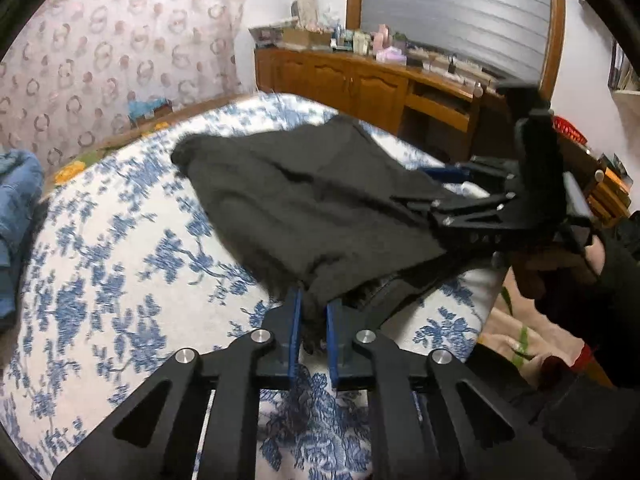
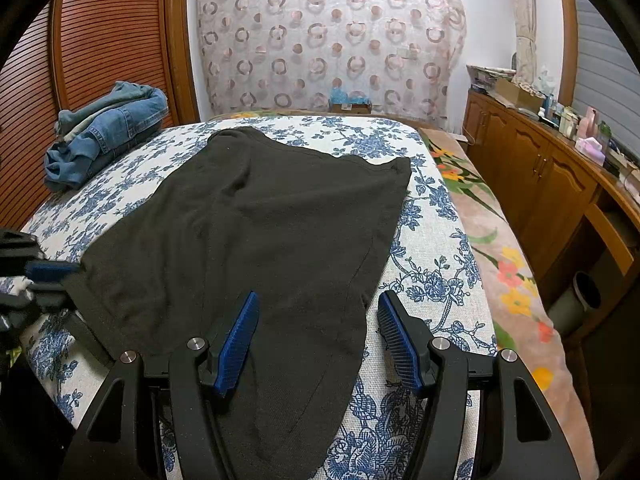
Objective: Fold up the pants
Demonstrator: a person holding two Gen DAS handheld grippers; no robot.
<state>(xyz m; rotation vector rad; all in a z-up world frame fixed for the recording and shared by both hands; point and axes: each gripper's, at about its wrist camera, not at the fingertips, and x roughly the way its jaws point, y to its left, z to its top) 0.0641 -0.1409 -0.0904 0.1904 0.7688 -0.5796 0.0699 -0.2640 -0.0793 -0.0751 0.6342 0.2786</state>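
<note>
Dark grey pants (image 2: 260, 224) lie spread on the blue-flowered bed cover (image 2: 432, 240), reaching from the near edge toward the far end. My left gripper (image 1: 313, 312) is shut on a bunched near edge of the pants (image 1: 304, 208), lifting it a little off the cover. It also shows at the left edge of the right wrist view (image 2: 52, 276), at the pants' left side. My right gripper (image 2: 316, 336) is open, its blue pads straddling the near right part of the pants, holding nothing. In the left wrist view the right gripper (image 1: 444, 188) sits over the pants' right edge.
A pile of blue jeans (image 2: 104, 132) lies on the bed's far left corner. A wooden sideboard (image 2: 536, 176) crowded with small items runs along the right. A flowered blanket (image 2: 500, 240) covers the bed's right strip. A patterned curtain (image 2: 332, 40) hangs behind.
</note>
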